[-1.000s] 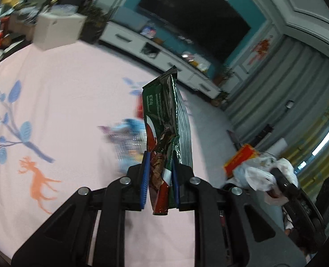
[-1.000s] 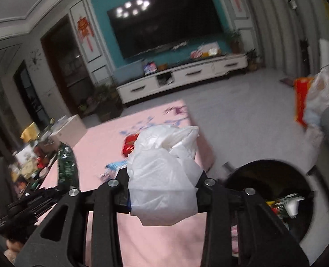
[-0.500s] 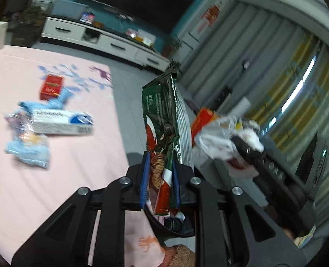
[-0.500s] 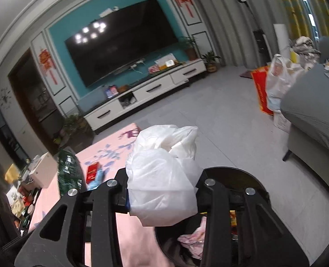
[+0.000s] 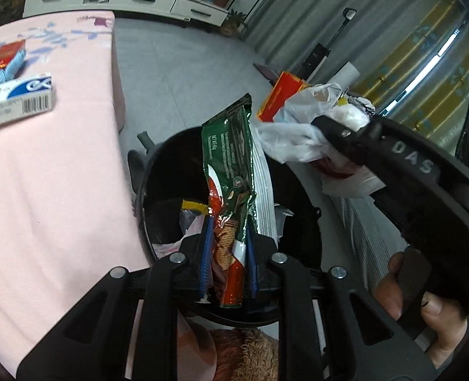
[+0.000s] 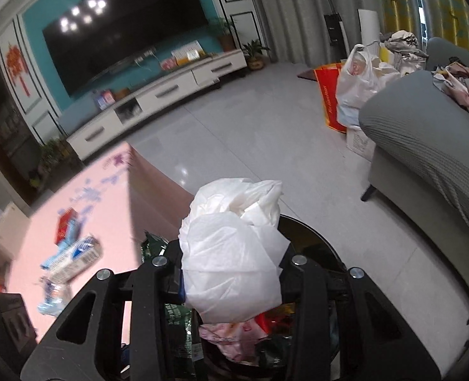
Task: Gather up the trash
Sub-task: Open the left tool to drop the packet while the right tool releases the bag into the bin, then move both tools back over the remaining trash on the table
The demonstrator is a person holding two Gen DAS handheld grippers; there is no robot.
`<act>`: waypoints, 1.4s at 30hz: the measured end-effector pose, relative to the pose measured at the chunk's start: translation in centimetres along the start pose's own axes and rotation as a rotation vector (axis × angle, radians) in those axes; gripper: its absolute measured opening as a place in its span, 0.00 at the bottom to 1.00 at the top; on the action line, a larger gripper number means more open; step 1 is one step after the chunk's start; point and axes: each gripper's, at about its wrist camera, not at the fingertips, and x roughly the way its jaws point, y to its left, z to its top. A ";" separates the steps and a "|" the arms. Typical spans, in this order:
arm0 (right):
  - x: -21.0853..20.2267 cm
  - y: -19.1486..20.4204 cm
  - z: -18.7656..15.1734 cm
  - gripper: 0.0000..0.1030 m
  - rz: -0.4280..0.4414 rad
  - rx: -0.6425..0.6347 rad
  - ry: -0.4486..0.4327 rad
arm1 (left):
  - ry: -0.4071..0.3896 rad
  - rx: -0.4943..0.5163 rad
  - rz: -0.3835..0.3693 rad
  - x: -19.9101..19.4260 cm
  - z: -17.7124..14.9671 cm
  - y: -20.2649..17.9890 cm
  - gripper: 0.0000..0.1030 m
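Two clamped scraps: wrapper [image 5: 231, 190], bag [image 6: 234, 254].

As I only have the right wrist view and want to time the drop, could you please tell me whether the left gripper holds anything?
Observer: Yes, the left gripper is shut on a green foil snack wrapper.
Operator: Is that wrapper over the bin?
Observer: It is; the round black bin opens directly behind it.
Operator: How does my side look from there?
Observer: A bare hand grips the right gripper, whose crumpled white plastic bag hangs beside the wrapper.
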 end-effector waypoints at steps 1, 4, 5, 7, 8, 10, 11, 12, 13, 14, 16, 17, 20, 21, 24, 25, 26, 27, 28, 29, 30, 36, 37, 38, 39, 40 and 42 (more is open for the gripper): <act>0.3 0.1 0.0 0.36 -0.009 -0.004 0.008 | 0.006 0.000 0.000 0.3 0.1 0.0 0.20; 1.7 0.0 -0.4 0.36 -0.013 -0.018 0.056 | 0.035 -0.006 -0.008 1.3 0.1 0.1 0.21; 2.0 0.0 -0.4 0.36 -0.020 -0.021 0.066 | 0.047 -0.009 -0.009 1.7 0.2 0.1 0.21; 2.7 0.0 -0.7 0.36 -0.041 -0.029 0.088 | 0.062 -0.017 -0.004 2.2 0.1 0.3 0.21; 3.0 -0.1 -0.6 0.36 -0.051 -0.034 0.099 | 0.066 -0.023 -0.006 2.3 0.0 0.4 0.21; 3.6 -0.1 -0.9 0.39 -0.077 -0.051 0.127 | 0.074 -0.032 -0.009 2.5 0.0 0.5 0.24; 3.7 -0.1 -1.0 0.41 -0.094 -0.060 0.135 | 0.081 -0.036 -0.012 2.6 0.0 0.6 0.25; 3.8 -0.1 -1.1 0.42 -0.113 -0.069 0.139 | 0.082 -0.034 -0.013 2.6 -0.1 0.6 0.28; 3.7 -0.1 -1.1 0.48 -0.128 -0.075 0.138 | 0.079 -0.027 -0.009 2.5 -0.1 0.5 0.37; 3.6 -0.2 -0.9 0.57 -0.132 -0.073 0.136 | 0.074 -0.021 -0.008 2.4 0.1 0.4 0.42; 3.1 -0.5 -0.7 0.69 -0.124 -0.057 0.117 | 0.054 -0.013 0.000 2.0 0.2 -0.1 0.67; 2.8 -0.6 -0.7 0.77 -0.122 -0.051 0.111 | 0.039 -0.010 0.005 1.4 0.3 -0.1 0.72; 1.7 -0.6 -0.3 0.87 -0.107 -0.032 0.066 | 0.008 -0.008 0.018 -0.1 0.5 0.2 0.86; 1.2 -0.7 -0.2 0.89 -0.100 -0.021 0.047 | -0.008 -0.007 0.028 -0.9 0.7 0.4 0.88; 0.2 -0.6 0.2 0.94 -0.074 0.004 -0.005 | -0.062 -0.007 0.082 -3.4 1.1 1.2 0.96; -0.2 -0.4 0.3 0.96 -0.063 0.015 -0.024 | -0.076 -0.005 0.097 -4.2 1.3 1.4 0.97; -0.6 -0.4 0.4 0.97 -0.048 0.030 -0.048 | -0.107 -0.001 0.120 -5.6 1.6 2.0 0.97; -0.9 -0.2 0.5 0.97 -0.039 0.037 -0.061 | -0.127 0.001 0.136 -6.6 1.9 2.4 0.97; -1.2 -0.1 0.6 0.97 -0.030 0.044 -0.076 | -0.149 0.000 0.158 -7.7 2.2 2.9 0.97; -1.5 0.1 0.7 0.97 -0.020 0.049 -0.095 | -0.164 -0.002 0.173 -8.6 2.6 3.2 0.97; -1.6 0.3 0.7 0.97 -0.017 0.048 -0.105 | -0.190 -0.005 0.198 -9.9 3.0 4.0 0.97; -2.7 3.0 0.6 0.97 0.012 0.013 -0.194 | -0.323 -0.029 0.369 -15.3 4.5 9.1 0.97; -2.7 3.5 0.5 0.97 0.031 0.013 -0.203 | -0.333 -0.035 0.389 -15.8 4.5 9.9 0.97; -2.7 3.9 0.4 0.97 0.049 0.014 -0.207 | -0.349 -0.051 0.419 -16.6 4.5 11.5 0.97; -2.5 4.4 0.3 0.97 0.076 0.015 -0.206 | -0.363 -0.075 0.444 -16.9 4.3 12.7 0.97; -2.3 5.1 0.1 0.97 0.100 0.010 -0.197 | -0.371 -0.093 0.459 -17.2 4.2 13.7 0.97; -1.5 6.3 -0.2 0.97 0.145 -0.012 -0.171 | -0.356 -0.133 0.510 -17.4 4.1 16.2 0.97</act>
